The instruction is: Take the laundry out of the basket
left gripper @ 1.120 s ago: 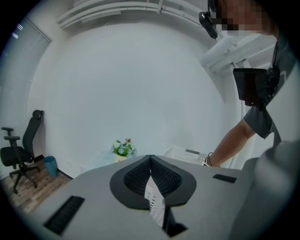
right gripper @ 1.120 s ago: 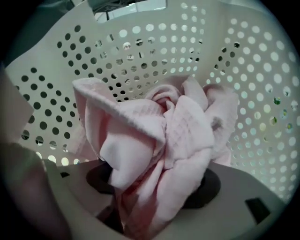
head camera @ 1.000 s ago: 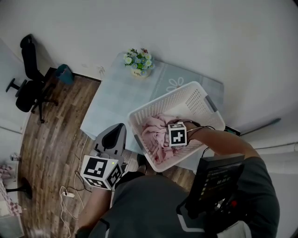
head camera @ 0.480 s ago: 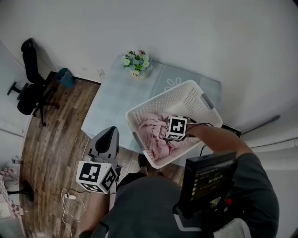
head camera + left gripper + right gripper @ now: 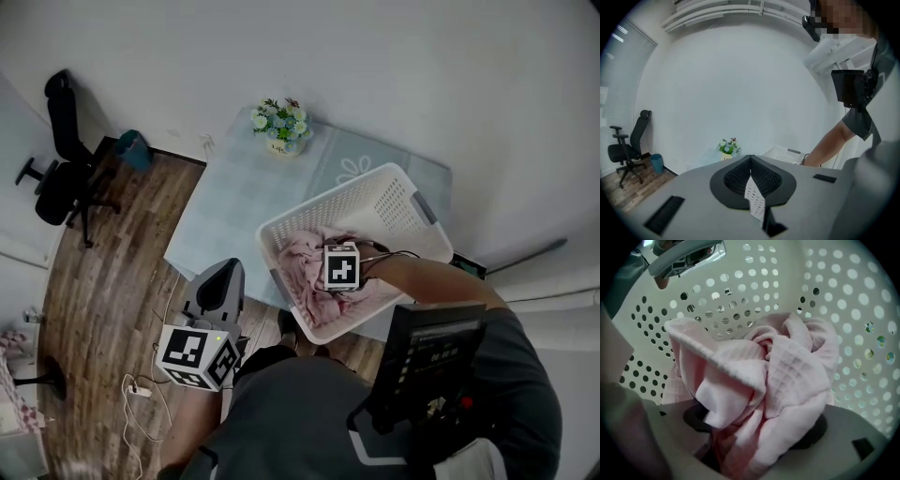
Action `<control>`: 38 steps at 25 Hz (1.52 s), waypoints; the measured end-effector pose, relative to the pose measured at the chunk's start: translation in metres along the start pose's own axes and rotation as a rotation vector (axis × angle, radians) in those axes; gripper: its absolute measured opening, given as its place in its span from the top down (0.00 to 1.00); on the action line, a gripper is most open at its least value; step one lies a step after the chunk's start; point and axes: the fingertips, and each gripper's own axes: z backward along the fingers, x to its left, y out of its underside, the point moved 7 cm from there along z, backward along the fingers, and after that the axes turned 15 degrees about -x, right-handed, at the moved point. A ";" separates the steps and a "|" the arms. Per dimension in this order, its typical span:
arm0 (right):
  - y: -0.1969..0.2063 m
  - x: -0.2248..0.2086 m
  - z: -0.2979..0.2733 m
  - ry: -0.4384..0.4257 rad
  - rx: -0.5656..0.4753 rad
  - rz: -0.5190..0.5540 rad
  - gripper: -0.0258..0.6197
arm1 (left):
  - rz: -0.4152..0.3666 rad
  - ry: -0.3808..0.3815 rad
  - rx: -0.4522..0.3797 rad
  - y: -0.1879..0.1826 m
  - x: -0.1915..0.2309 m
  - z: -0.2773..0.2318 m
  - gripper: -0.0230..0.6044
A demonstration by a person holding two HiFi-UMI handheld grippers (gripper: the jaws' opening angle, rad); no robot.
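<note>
A white perforated laundry basket (image 5: 384, 197) stands on the table's near right corner, holding crumpled pink laundry (image 5: 305, 262). My right gripper (image 5: 332, 291) reaches down into it, its marker cube over the pile. In the right gripper view the pink laundry (image 5: 787, 376) lies bunched over and between the jaws of the right gripper (image 5: 754, 427), which stand wide and are opening, and the basket wall (image 5: 764, 282) rises behind. My left gripper (image 5: 226, 270) hangs low beside the table's front edge. Seen in the left gripper view, the left gripper (image 5: 751, 160) is shut and holds nothing.
The table (image 5: 244, 197) has a pale blue cloth, and a flower pot (image 5: 281, 125) stands at its far edge. An office chair (image 5: 61, 173) and a teal bin (image 5: 131, 150) stand on the wooden floor at left. A white cable (image 5: 141, 394) lies on the floor.
My right gripper has shifted a little to the left over the pink laundry inside the basket. The left gripper has stayed about where it was.
</note>
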 end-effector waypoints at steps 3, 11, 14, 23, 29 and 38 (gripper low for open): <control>-0.001 -0.001 0.000 0.039 -0.036 0.005 0.34 | 0.000 0.001 0.001 0.001 0.001 -0.002 0.95; -0.002 -0.012 0.012 0.057 -0.204 -0.064 0.51 | -0.008 -0.009 -0.001 -0.002 0.007 0.001 0.95; -0.009 -0.012 0.019 0.051 -0.258 -0.087 0.52 | -0.014 -0.012 -0.020 -0.007 0.007 0.000 0.95; -0.045 -0.008 0.070 0.071 -0.485 -0.121 0.54 | -0.040 -0.020 -0.061 -0.022 0.003 0.014 0.95; -0.064 0.005 0.127 0.152 -0.637 -0.084 0.53 | -0.047 -0.017 -0.089 -0.030 -0.003 0.021 0.95; -0.076 0.025 0.215 0.382 -0.879 -0.030 0.53 | -0.092 -0.013 -0.137 -0.042 -0.018 0.030 0.95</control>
